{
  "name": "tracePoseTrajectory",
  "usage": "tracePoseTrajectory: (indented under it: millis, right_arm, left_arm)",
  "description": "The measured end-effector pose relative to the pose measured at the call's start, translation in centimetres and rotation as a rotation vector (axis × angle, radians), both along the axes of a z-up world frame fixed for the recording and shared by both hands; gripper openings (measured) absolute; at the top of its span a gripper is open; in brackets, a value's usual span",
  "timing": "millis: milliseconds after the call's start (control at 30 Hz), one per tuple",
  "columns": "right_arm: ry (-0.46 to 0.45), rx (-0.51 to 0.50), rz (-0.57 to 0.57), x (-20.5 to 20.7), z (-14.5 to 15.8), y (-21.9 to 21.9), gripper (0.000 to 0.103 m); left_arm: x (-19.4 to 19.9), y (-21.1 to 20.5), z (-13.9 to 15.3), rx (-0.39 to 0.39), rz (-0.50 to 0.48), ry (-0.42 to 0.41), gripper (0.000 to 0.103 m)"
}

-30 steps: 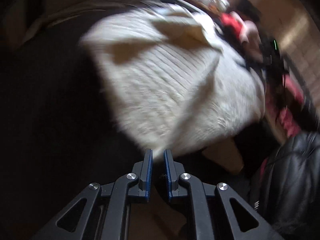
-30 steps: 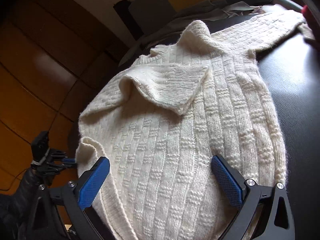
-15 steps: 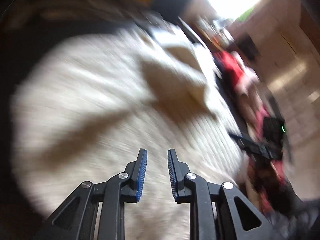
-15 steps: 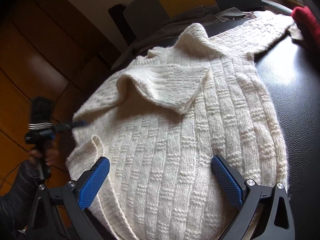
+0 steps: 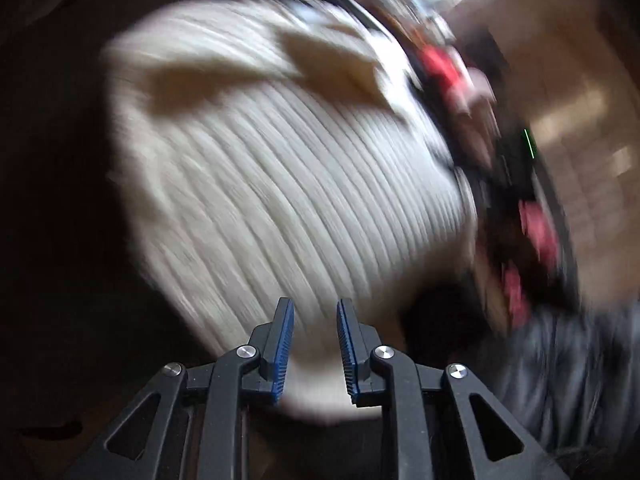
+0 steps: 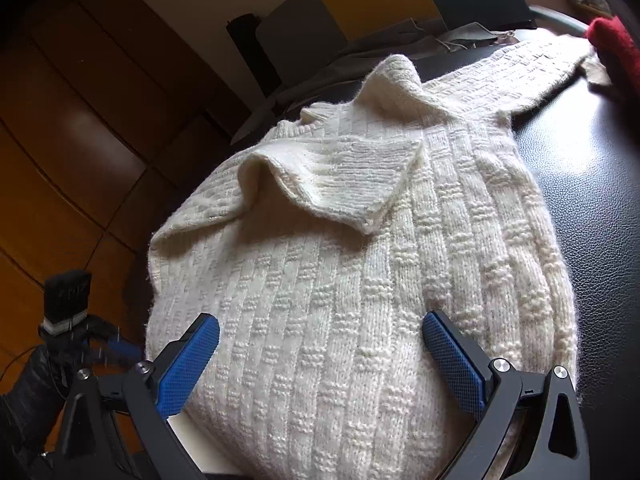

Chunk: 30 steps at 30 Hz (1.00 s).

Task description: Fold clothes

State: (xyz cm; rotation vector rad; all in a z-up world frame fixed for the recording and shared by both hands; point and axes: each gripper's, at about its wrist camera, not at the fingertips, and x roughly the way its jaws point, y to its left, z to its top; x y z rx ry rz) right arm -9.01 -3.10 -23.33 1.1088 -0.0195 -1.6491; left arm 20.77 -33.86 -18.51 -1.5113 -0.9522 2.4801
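Sweater half folded on the counter

I see the sweater (image 6: 360,280) flat on the dark counter (image 6: 600,200), one sleeve (image 6: 340,176) folded in, the other (image 6: 532,68) still stretched out. My right tongs (image 6: 320,356) hover released; my left tongs (image 5: 314,344) gape slightly, empty, at the hem.

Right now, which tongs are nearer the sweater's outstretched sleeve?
Right. The right tongs hover over the middle of the sweater, below that sleeve; the left tongs sit at its opposite, left edge.

A red cloth (image 6: 614,50) lies on the black table (image 6: 600,184).
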Motion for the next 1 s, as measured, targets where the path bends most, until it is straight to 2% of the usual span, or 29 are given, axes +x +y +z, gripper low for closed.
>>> tracePoseTrajectory:
  millis: [67,167,233,267,300,400,500,533,567,600,633,733,833,900,933,1000]
  right_arm:
    - [0.007,0.015,0.014,0.3,0.0,-0.1,0.103]
    - [0.012,0.054,0.063,0.6,0.1,-0.1,0.103]
    - [0.017,0.072,0.076,0.7,0.1,0.1,0.103]
    - [0.017,0.079,0.078,0.9,0.1,0.3,0.103]
    - [0.016,0.086,0.075,1.1,0.1,0.6,0.103]
    - [0.015,0.107,0.068,2.1,0.2,1.5,0.103]
    - [0.058,0.166,0.092,3.6,0.3,1.8,0.103]
    - [0.065,0.185,0.098,3.9,0.3,1.7,0.103]
    - [0.064,0.21,0.109,4.0,0.5,1.5,0.103]
    - [0.061,0.236,0.122,4.1,0.7,1.2,0.103]
    - [0.05,0.264,0.145,3.8,1.0,0.8,0.103]
    - [0.046,0.278,0.165,2.3,2.3,0.2,0.103]
    - [0.081,0.189,0.059,-1.7,4.4,0.2,0.103]
    - [0.097,0.149,-0.031,-4.8,5.3,0.0,0.103]
    - [0.105,0.138,-0.079,-6.3,5.6,-0.2,0.103]
    - [0.102,0.111,-0.167,-9.5,5.7,-0.5,0.103]
  left_arm:
    - [-2.0,-1.6,-0.8,-0.003,0.116,0.018,0.022]
    - [-5.1,-2.9,-1.6,-0.011,0.186,0.032,0.02]
    - [-7.0,-3.6,-2.0,-0.048,0.202,0.033,0.018]
    - [-7.8,-4.0,-2.1,-0.076,0.198,0.035,0.011]
    - [-8.5,-4.3,-2.1,-0.108,0.189,0.037,0.009]
    - [-10.5,-5.3,-2.2,-0.159,0.164,0.046,0.008]
    - [-13.1,-5.5,-2.3,-0.184,0.162,0.057,0.005]
    - [-13.7,-5.4,-2.1,-0.168,0.171,0.046,0.004]
    - [-14.2,-5.2,-1.7,-0.142,0.183,0.03,0.004]
    - [-14.6,-4.9,-1.2,-0.082,0.18,0.054,0.012]
    - [-14.9,-4.5,-0.5,-0.008,0.17,0.093,0.017]
    - [-15.6,-2.7,1.0,0.195,0.124,0.215,0.024]
    - [-17.8,0.3,0.1,0.336,0.075,0.255,0.031]
    - [-19.3,1.7,-1.4,0.446,0.072,0.246,0.044]
    - [-20.1,2.4,-2.1,0.501,0.072,0.239,0.046]
    - [-21.9,3.5,-3.3,0.572,0.103,0.224,0.055]
